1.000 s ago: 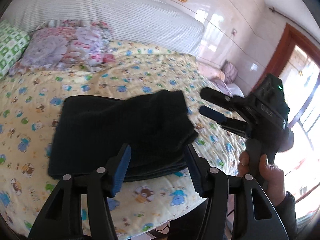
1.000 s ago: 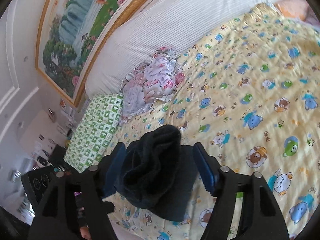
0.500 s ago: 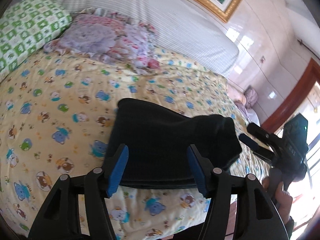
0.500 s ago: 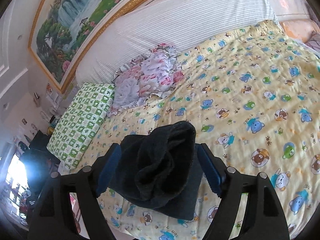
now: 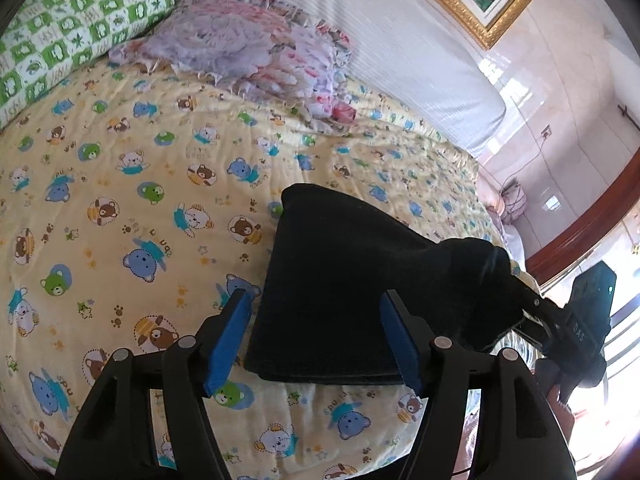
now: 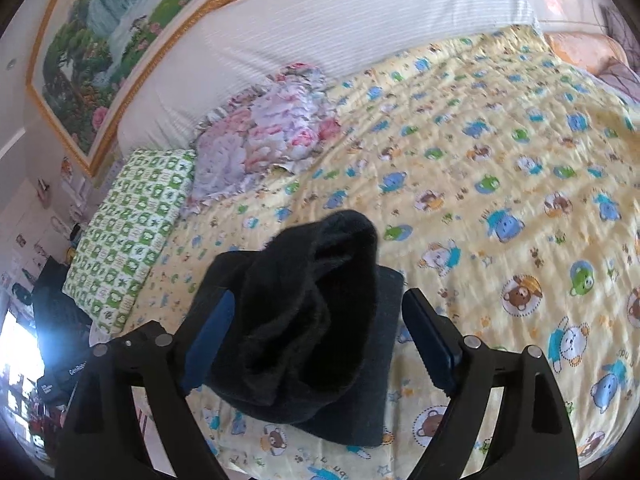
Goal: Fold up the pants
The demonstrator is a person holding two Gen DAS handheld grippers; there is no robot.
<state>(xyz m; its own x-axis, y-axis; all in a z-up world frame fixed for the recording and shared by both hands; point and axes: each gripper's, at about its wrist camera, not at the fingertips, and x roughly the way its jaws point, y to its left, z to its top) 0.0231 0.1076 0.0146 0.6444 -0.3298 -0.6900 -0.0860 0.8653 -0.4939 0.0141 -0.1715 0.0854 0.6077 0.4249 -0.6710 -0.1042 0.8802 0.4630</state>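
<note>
I am looking down along my left tongs (image 5: pixel 316 340), and their jaws are opening, with the blue pads (image 5: pixel 228 340) standing apart and pressing on nothing. The near edge of the black pants (image 5: pixel 344 280) is lying between them, folded into a flat block on the bed (image 5: pixel 120 208). At the right, the pants are bunching up into a raised lump, and the right tongs (image 5: pixel 524 308) are reaching into it; I cannot tell how those jaws are standing. A hand (image 5: pixel 560 396) is holding that tool's grip. Farther back, a floral pillow (image 5: pixel 248 52) and a green checked pillow (image 5: pixel 68 24) are resting by the headboard (image 5: pixel 400 40).
</note>
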